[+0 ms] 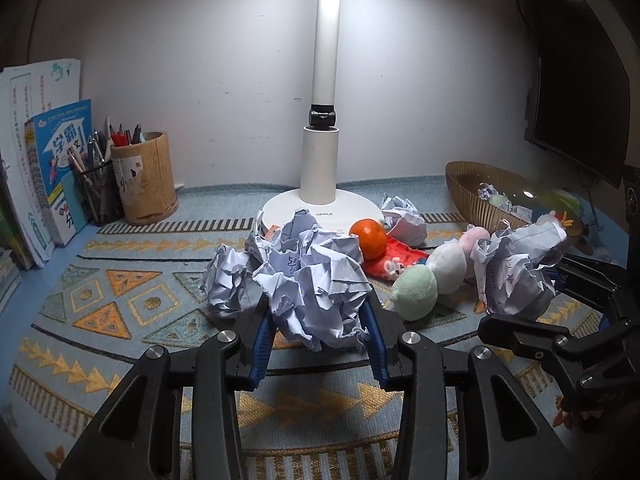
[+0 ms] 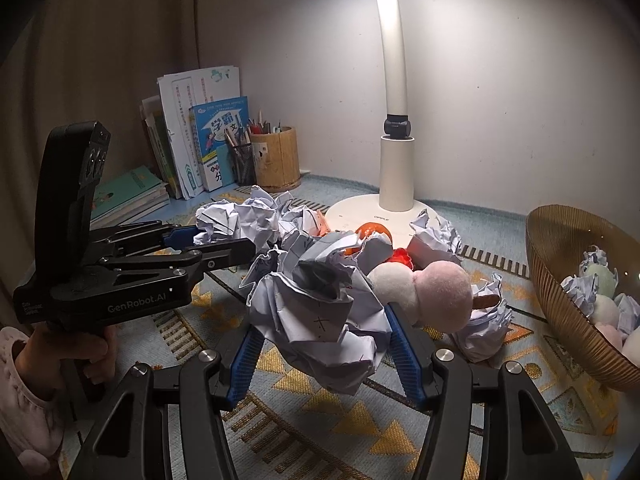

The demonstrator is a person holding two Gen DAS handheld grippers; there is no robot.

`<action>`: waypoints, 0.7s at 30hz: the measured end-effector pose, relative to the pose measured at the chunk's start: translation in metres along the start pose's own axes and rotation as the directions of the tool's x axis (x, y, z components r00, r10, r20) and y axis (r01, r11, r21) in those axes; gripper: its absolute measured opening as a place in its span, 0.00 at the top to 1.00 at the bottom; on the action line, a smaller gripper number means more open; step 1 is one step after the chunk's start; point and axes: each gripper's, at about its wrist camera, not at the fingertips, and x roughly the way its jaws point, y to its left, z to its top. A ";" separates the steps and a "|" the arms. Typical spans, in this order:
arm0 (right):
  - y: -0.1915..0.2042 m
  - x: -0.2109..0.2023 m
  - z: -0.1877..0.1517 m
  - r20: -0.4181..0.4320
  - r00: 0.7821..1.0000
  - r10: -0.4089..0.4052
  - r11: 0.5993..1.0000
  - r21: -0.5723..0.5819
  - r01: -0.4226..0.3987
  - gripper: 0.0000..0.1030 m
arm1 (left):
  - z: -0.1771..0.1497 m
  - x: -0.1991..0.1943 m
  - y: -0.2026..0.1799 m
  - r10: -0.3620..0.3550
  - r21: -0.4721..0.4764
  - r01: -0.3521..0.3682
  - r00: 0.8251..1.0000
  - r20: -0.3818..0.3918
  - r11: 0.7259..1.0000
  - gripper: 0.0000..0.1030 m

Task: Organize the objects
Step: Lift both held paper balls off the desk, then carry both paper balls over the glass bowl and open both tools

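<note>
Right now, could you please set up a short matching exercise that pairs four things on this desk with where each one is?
Things:
1. orange
2. pens
3. crumpled paper ball
4. pastel plush balls

Places:
A. standing in the bamboo cup and mesh holder by the books
B. lying in the brown ribbed bowl
C. beside the white lamp base, next to a red packet
D. clamped between the blue fingers of the left gripper

Pairs: 1-C, 2-A, 3-D, 4-B
</note>
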 end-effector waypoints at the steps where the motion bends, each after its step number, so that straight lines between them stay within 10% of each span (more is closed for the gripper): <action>1: 0.000 0.000 0.000 -0.001 1.000 0.000 1.000 0.000 0.000 0.44 | 0.000 -0.001 -0.001 0.001 0.002 -0.001 1.000 0.006 1.000 0.64; 14: -0.024 -0.011 0.013 0.017 1.000 -0.015 0.995 0.104 0.013 0.44 | 0.004 -0.008 -0.015 -0.002 0.053 -0.001 0.999 0.051 0.999 0.64; 21: -0.070 -0.066 0.087 0.128 0.985 -0.114 0.993 0.042 0.109 0.44 | 0.074 0.004 -0.061 -0.103 0.084 0.093 0.987 0.124 0.992 0.64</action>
